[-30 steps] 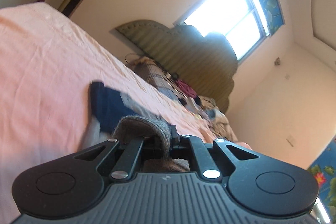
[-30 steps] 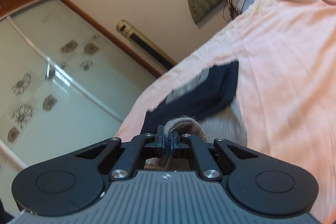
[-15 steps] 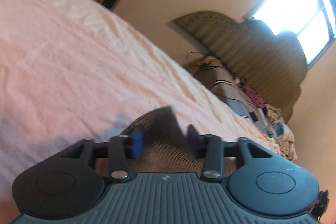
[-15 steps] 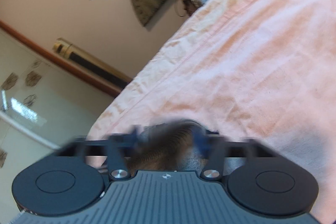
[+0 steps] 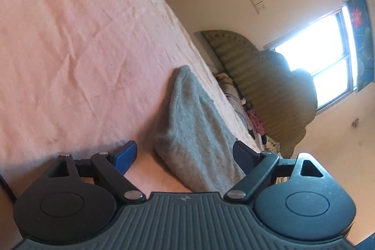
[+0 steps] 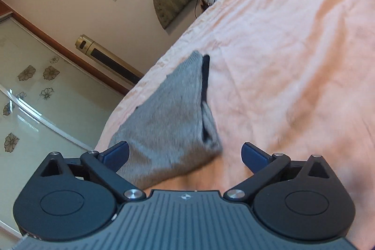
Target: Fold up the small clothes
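We are holding our left gripper (image 5: 185,154) spread wide, its jaws having just been opening, and the folded grey garment (image 5: 194,130) is lying between them on the pink bedsheet (image 5: 70,39), untouched by either pad. Our right gripper (image 6: 185,154) is likewise gaping, freshly opened, with the same garment lying loose between its fingers (image 6: 116,154), a dark layer showing along its edge.

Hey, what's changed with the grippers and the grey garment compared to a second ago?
Both grippers let go: the left gripper and right gripper were each clamped on the grey garment and have just been opening; it now lies folded over on the pink bedsheet, between the spread pads, not pressed. The dark blue layer is mostly covered. The bedsheet is unchanged.
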Demonstrator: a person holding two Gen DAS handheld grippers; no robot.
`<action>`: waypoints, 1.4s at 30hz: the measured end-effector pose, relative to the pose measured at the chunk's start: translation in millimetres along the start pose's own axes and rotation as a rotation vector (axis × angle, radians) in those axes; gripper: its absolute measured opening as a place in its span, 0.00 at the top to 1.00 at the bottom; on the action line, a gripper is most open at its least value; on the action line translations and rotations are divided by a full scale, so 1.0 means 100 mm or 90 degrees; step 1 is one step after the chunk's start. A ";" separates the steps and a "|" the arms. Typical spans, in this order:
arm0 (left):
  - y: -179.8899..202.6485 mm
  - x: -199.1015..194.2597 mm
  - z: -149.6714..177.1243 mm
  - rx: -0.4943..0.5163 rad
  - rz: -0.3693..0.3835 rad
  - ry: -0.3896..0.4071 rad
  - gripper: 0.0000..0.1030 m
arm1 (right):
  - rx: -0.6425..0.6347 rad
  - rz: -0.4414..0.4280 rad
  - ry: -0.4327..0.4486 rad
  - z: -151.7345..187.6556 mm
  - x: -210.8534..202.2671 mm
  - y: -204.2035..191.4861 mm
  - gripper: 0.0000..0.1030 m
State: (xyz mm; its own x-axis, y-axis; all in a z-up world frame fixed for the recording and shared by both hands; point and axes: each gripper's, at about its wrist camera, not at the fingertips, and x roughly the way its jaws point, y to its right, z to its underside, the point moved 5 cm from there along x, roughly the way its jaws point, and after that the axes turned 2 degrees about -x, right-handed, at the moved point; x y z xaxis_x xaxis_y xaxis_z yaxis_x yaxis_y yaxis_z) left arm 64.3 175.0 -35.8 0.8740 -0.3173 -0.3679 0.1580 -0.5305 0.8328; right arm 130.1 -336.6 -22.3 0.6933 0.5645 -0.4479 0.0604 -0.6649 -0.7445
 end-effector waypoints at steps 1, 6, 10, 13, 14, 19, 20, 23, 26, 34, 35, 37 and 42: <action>0.02 0.04 0.02 -0.009 0.012 -0.008 0.07 | 0.007 -0.005 -0.005 0.05 0.07 -0.02 0.00; 0.12 0.37 -0.04 -0.063 0.015 0.015 0.07 | -0.007 0.034 0.056 -0.11 0.51 -0.17 0.00; 0.19 0.54 -0.03 -0.050 -0.059 0.007 0.33 | -0.023 0.080 0.075 -0.22 0.76 -0.19 0.20; 0.08 0.64 0.05 -0.044 -0.118 -0.032 0.86 | -0.015 0.087 0.027 -0.20 0.86 -0.13 0.81; 0.09 0.64 0.06 -0.031 -0.112 -0.029 0.86 | -0.013 0.088 0.018 -0.18 0.87 -0.08 0.82; 0.23 0.54 0.03 0.032 -0.131 -0.005 0.93 | -0.023 0.060 0.021 -0.23 0.78 -0.14 0.85; 0.30 0.51 0.01 0.045 -0.124 -0.001 0.94 | -0.031 0.054 0.024 -0.25 0.73 -0.19 0.86; 0.48 0.33 -0.06 0.060 -0.091 0.001 0.95 | -0.055 0.023 0.040 -0.32 0.48 -0.37 0.87; 0.59 -0.04 -0.03 0.066 -0.052 -0.014 0.95 | -0.075 -0.016 0.033 -0.25 0.12 -0.50 0.87; 0.11 -1.10 0.53 0.172 -0.088 -0.114 0.92 | -0.091 0.019 -0.086 0.64 -0.86 -0.10 0.76; 0.03 -1.17 0.55 0.193 -0.120 -0.109 0.91 | -0.092 0.041 -0.083 0.68 -0.94 -0.02 0.68; -0.02 -1.28 0.36 0.211 -0.166 -0.050 0.90 | -0.087 0.051 -0.040 0.55 -1.04 0.05 0.24; 0.32 -0.89 -0.39 0.247 -0.139 0.078 0.15 | -0.140 -0.005 0.015 -0.14 -0.58 -0.29 0.21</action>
State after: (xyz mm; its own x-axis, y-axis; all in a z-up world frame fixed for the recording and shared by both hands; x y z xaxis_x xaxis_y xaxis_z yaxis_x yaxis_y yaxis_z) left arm 9.5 216.7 39.1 0.8913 -0.0827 -0.4458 0.1804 -0.8373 0.5161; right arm 98.5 -357.1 31.9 0.7084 0.5601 -0.4295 0.2190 -0.7529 -0.6206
